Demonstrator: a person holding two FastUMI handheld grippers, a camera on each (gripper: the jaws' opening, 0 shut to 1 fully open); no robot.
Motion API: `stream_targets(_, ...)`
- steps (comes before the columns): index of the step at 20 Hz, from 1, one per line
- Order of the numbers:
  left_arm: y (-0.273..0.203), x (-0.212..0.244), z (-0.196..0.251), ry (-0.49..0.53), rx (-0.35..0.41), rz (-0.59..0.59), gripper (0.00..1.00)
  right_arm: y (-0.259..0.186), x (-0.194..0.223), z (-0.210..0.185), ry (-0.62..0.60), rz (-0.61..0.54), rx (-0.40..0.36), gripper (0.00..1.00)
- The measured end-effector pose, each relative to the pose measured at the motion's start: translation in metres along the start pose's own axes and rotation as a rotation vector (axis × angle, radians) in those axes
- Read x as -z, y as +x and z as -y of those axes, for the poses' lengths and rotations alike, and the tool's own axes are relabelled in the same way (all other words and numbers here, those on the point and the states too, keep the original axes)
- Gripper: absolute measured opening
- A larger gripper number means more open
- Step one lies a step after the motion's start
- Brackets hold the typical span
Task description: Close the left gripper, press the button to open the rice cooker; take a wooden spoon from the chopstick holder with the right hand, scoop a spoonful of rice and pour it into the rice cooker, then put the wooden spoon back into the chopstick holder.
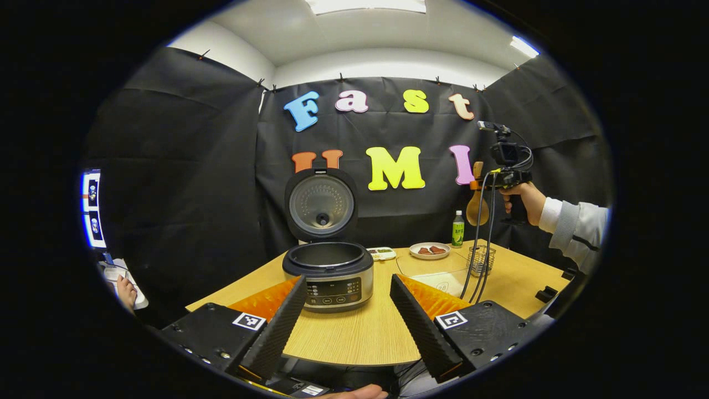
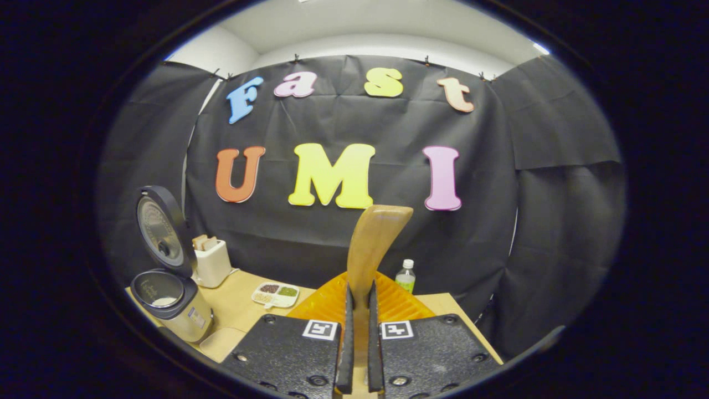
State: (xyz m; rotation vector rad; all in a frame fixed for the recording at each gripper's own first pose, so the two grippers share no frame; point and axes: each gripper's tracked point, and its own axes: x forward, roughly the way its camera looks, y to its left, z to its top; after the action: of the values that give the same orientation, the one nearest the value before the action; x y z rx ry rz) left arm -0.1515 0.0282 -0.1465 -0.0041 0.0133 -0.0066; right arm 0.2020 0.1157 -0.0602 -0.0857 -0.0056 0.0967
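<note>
The rice cooker (image 1: pixel 328 272) stands on the wooden table (image 1: pixel 365 332) with its lid (image 1: pixel 321 205) raised, pot showing. My left gripper (image 1: pixel 348 280) is open, low in front of the cooker, with nothing between its fingers. Far right, a hand holds my right gripper (image 1: pixel 505 178) high above the wire chopstick holder (image 1: pixel 481 260), with the wooden spoon (image 1: pixel 477 206) hanging from it. In the right gripper view, my right gripper (image 2: pixel 357 289) is shut on the wooden spoon (image 2: pixel 372 244), whose handle end sticks up. The open rice cooker (image 2: pixel 166 302) sits low at the left.
A plate of food (image 1: pixel 430 250), a green bottle (image 1: pixel 458 228) and a divided tray of grains (image 1: pixel 381 253) sit behind the cooker. A clear mat (image 1: pixel 435 271) lies beside the holder. A toaster (image 2: pixel 211 260) with bread stands behind the cooker.
</note>
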Motion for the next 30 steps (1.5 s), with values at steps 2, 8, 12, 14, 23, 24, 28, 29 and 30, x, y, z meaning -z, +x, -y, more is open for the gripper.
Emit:
stream_targets(2, 0.004, 0.001, -0.002, 0.003, -0.011, -0.012, 0.96, 0.004, 0.016, 0.012, 0.019, -0.023, 0.014, 0.16)
stream_targets(8, 0.017, -0.006, 0.000, -0.011, -0.010, -0.017, 0.96, 0.018, 0.058, 0.029, -0.013, -0.055, 0.026, 0.18)
stream_targets(12, 0.036, -0.002, -0.009, -0.011, -0.038, -0.043, 0.96, 0.034, 0.088, 0.039, -0.007, -0.078, 0.052, 0.20)
stream_targets(14, 0.046, 0.002, -0.007, -0.027, -0.034, -0.075, 0.96, 0.041, 0.102, 0.044, 0.046, -0.106, 0.053, 0.20)
stream_targets(23, 0.098, -0.046, -0.025, -0.056, -0.035, -0.049, 0.96, 0.013, 0.088, 0.084, 0.163, -0.079, 0.161, 1.00)
stream_targets(24, 0.107, -0.053, -0.025, -0.062, -0.024, -0.046, 0.96, 0.004, 0.083, 0.084, 0.165, -0.072, 0.156, 0.94)
stream_targets(28, 0.144, -0.082, -0.028, -0.031, 0.000, -0.024, 0.97, -0.046, 0.059, 0.089, 0.203, -0.024, 0.155, 0.97)
stream_targets(29, 0.152, -0.091, -0.027, -0.026, 0.003, -0.017, 0.97, -0.059, 0.055, 0.093, 0.215, -0.007, 0.158, 0.94)
stream_targets(30, 0.160, -0.101, -0.027, -0.023, 0.006, -0.007, 0.97, -0.074, 0.051, 0.095, 0.228, 0.014, 0.163, 0.94)
